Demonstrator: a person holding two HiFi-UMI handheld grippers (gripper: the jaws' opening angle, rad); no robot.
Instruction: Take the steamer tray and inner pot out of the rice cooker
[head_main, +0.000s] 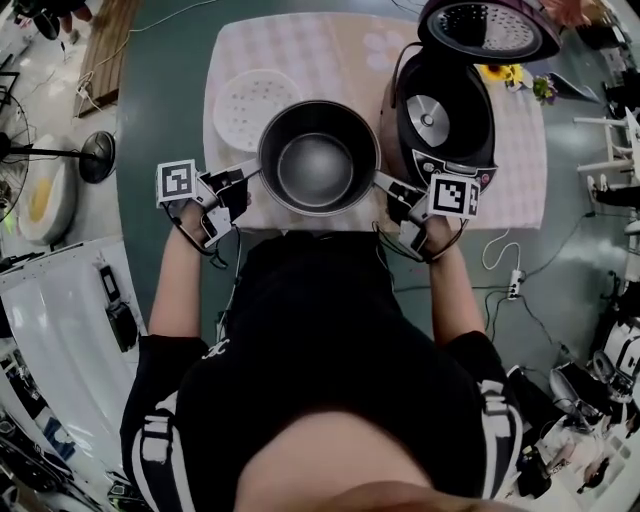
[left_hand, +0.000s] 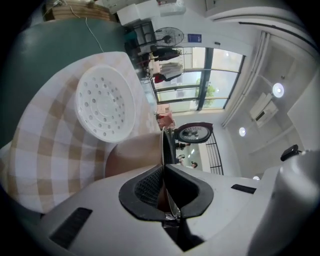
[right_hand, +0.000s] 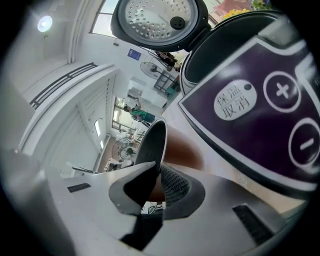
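The dark metal inner pot (head_main: 318, 158) hangs over the checked cloth (head_main: 235, 60), between both grippers. My left gripper (head_main: 252, 173) is shut on the pot's left rim (left_hand: 163, 150). My right gripper (head_main: 383, 183) is shut on the pot's right rim (right_hand: 154, 145). The white perforated steamer tray (head_main: 253, 103) lies flat on the cloth behind and left of the pot, and shows as a holed disc, the tray (left_hand: 105, 105), in the left gripper view. The black rice cooker (head_main: 443, 120) stands to the right with its lid (head_main: 488, 28) raised and its cavity without a pot.
The cooker's purple control panel (right_hand: 260, 110) is close beside the right gripper. A power cord and strip (head_main: 512, 282) lie on the floor at right. A fan (head_main: 60, 155) stands on the floor at left. The person's torso fills the near side.
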